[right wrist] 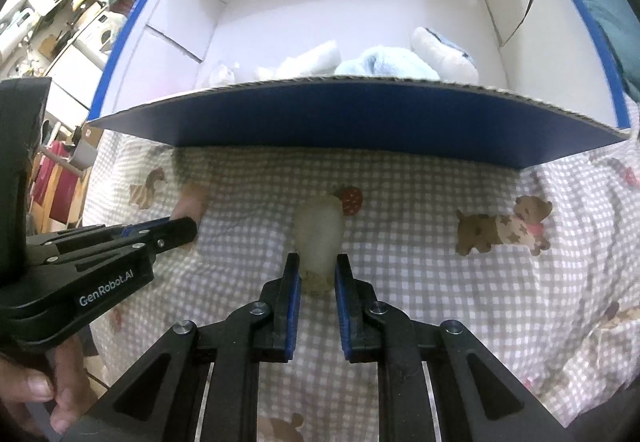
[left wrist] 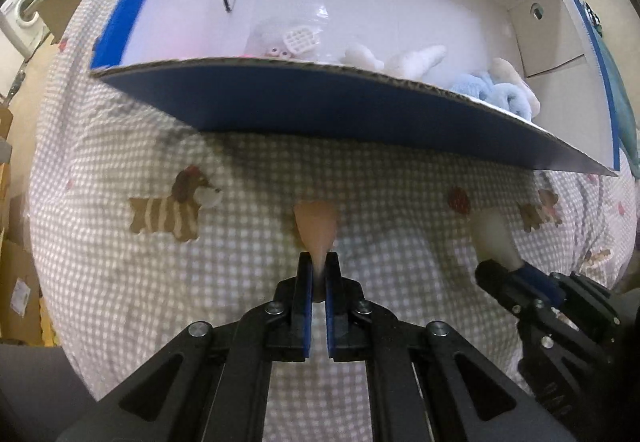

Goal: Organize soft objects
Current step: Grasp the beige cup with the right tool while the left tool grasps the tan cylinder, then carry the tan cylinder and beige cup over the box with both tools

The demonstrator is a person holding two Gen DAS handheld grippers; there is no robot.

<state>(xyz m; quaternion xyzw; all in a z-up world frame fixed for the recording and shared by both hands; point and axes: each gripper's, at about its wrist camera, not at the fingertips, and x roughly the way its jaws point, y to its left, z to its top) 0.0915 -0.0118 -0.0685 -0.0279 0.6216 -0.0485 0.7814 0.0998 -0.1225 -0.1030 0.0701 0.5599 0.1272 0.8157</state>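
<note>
While my left gripper (left wrist: pixel 319 262) pinched a tan soft toy (left wrist: pixel 316 226) and my right gripper (right wrist: pixel 317 270) clasped a pale one (right wrist: pixel 319 238), both needed lifting over the cardboard box (left wrist: pixel 320 98) wall ahead.

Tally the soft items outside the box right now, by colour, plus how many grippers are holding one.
Tan/peach soft piece: 1, pinched in the left gripper
Off-white soft piece: 1, pinched in the right gripper
Grippers holding an item: 2
Total soft items outside the box: 2

Right gripper (right wrist: pixel 317 266) pinches a pale, perhaps rubbery toy (right wrist: pixel 319 232) before the box (right wrist: pixel 360 118)
</note>
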